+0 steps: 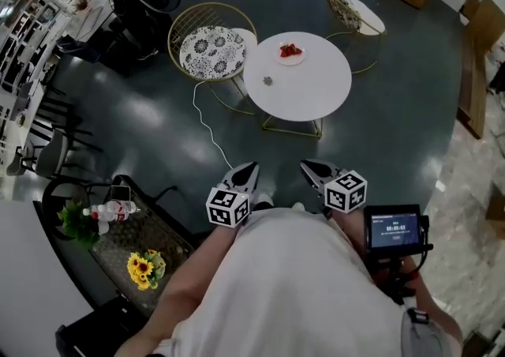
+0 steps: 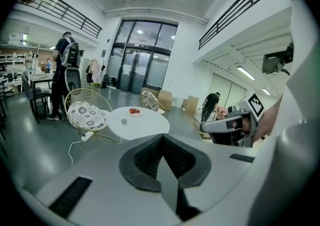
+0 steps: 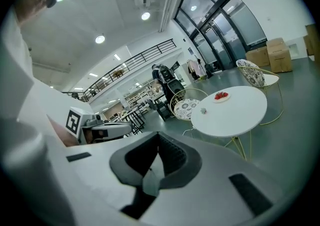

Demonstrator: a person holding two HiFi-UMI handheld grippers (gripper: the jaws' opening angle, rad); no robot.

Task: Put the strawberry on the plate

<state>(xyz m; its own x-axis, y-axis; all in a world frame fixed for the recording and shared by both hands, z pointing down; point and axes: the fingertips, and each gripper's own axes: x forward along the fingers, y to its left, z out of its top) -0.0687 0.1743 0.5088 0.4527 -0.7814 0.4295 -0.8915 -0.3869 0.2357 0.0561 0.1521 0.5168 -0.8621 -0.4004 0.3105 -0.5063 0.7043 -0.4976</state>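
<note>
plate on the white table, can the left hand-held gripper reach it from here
Probably not yet: nothing blocks it, but the plate sits across open floor from the shut left hand-held gripper.

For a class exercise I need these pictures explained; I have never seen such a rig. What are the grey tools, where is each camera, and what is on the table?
A person holds two hand tools: a left gripper and a right gripper, each with two jaws. One camera looks down from the head; one rides on each gripper. Both grippers are shut and empty. The round white table ahead carries a plate of strawberries and a small grey object.
</note>
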